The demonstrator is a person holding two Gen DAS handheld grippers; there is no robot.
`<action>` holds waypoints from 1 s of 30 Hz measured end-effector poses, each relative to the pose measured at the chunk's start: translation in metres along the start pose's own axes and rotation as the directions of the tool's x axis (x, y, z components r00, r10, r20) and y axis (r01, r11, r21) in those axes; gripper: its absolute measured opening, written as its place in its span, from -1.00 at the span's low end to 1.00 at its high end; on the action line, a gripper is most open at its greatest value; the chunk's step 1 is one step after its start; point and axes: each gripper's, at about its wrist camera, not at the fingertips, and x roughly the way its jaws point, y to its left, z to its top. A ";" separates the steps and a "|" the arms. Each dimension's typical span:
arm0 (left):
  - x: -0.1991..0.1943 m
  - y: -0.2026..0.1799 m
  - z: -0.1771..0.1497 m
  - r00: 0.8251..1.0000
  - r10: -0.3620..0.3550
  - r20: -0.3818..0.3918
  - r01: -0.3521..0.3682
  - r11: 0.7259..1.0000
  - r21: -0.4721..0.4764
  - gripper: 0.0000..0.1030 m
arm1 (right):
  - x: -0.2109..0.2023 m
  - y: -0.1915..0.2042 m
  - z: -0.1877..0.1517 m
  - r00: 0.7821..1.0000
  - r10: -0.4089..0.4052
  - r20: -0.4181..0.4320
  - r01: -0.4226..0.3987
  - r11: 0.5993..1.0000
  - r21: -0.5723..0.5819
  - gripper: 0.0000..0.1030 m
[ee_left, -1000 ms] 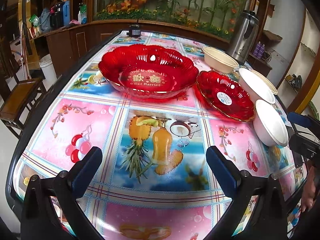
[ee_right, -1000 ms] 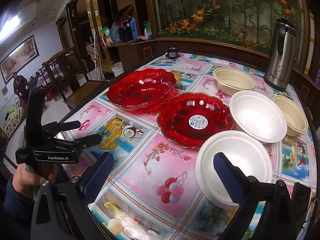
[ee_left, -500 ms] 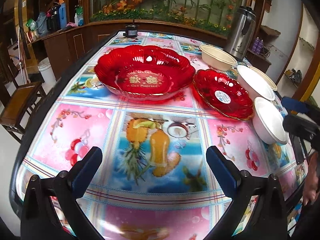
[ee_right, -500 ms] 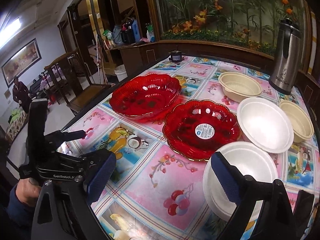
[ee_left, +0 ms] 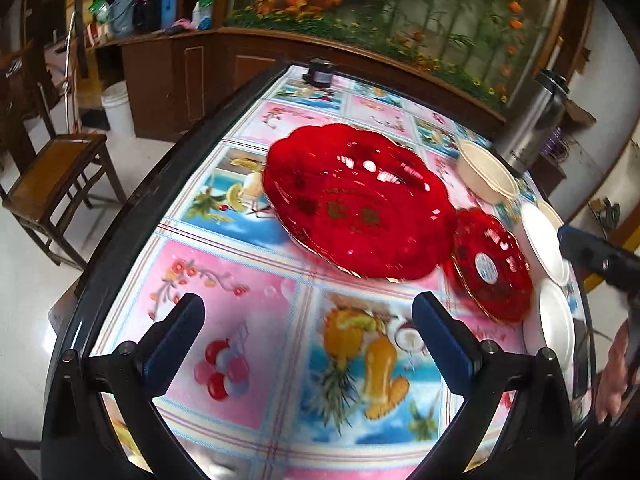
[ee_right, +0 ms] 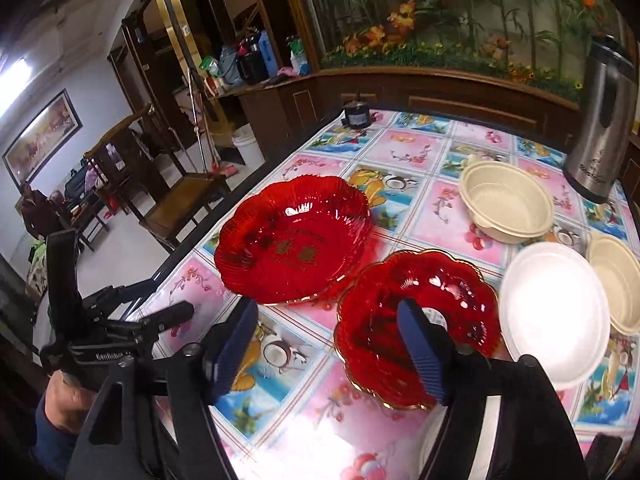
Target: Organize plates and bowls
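Firstly, left hand-held gripper (ee_left: 308,336): jaws spread wide, empty, above the worktop (ee_left: 256,264).
Large red plate (ee_right: 292,238): flat on the worktop — left of the rest.
Small red plate (ee_right: 416,324): just beside it, right.
Right hand-held gripper (ee_right: 326,348): parted, holding nothing — over the small plate's near rim.
White bowl (ee_right: 554,314): right of the small plate.
Cream bowls (ee_right: 506,200): farther back, right.

Left gripper (ee_left: 308,336) hovering wide open over a fruit-print tablecloth (ee_left: 224,280)

Beyond its blue-padded fingers (ee_left: 440,344), a large scalloped red glass plate (ee_left: 356,204) sits just beside a smaller red scalloped plate (ee_left: 490,266) with a round sticker. Two white foam bowls (ee_left: 554,320) line the right edge; a cream plastic bowl (ee_left: 486,176) stands near a steel thermos (ee_left: 532,128). The right gripper (ee_left: 596,254) is partly visible at the right edge.
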 end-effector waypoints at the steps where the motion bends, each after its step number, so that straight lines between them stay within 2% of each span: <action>1: 0.002 0.001 0.002 1.000 0.001 -0.004 -0.001 1.000 -0.004 1.00 | 0.004 0.002 0.002 1.000 0.004 -0.013 -0.004 1.000 -0.003 0.40; 6: 0.009 0.009 0.018 1.000 0.015 -0.016 -0.016 1.000 -0.011 1.00 | 0.018 0.006 0.014 0.998 0.013 -0.061 -0.014 1.000 -0.016 0.39; 10: 0.019 0.020 0.029 0.999 -0.003 -0.038 0.002 0.999 -0.043 1.00 | 0.034 -0.001 0.024 0.995 0.012 -0.099 -0.012 1.000 -0.002 0.39; 14: 0.027 0.027 0.041 0.998 -0.019 -0.055 0.015 0.997 -0.070 1.00 | 0.050 -0.015 0.035 0.988 0.035 -0.151 -0.029 0.999 0.045 0.22; 19: 0.037 0.033 0.054 0.997 -0.036 -0.074 0.029 0.996 -0.089 1.00 | 0.071 -0.029 0.046 0.979 0.042 -0.201 -0.026 0.997 0.079 0.20; 22: 0.044 0.032 0.060 0.996 -0.021 -0.083 0.014 0.996 -0.083 1.00 | 0.082 -0.036 0.053 0.975 0.038 -0.220 -0.017 0.995 0.095 0.12; 25: 0.047 0.034 0.066 0.996 -0.026 -0.082 0.019 0.996 -0.088 0.91 | 0.092 -0.042 0.058 0.973 0.041 -0.225 -0.017 0.994 0.108 0.07; 28: 0.055 0.036 0.071 0.995 -0.021 -0.095 0.013 0.996 -0.092 0.73 | 0.102 -0.044 0.063 0.971 0.032 -0.238 -0.007 0.994 0.105 -0.12; 30: 0.063 0.040 0.072 0.993 -0.032 -0.117 0.019 0.994 -0.111 0.37 | 0.111 -0.045 0.066 0.966 0.023 -0.256 0.005 0.994 0.106 -0.18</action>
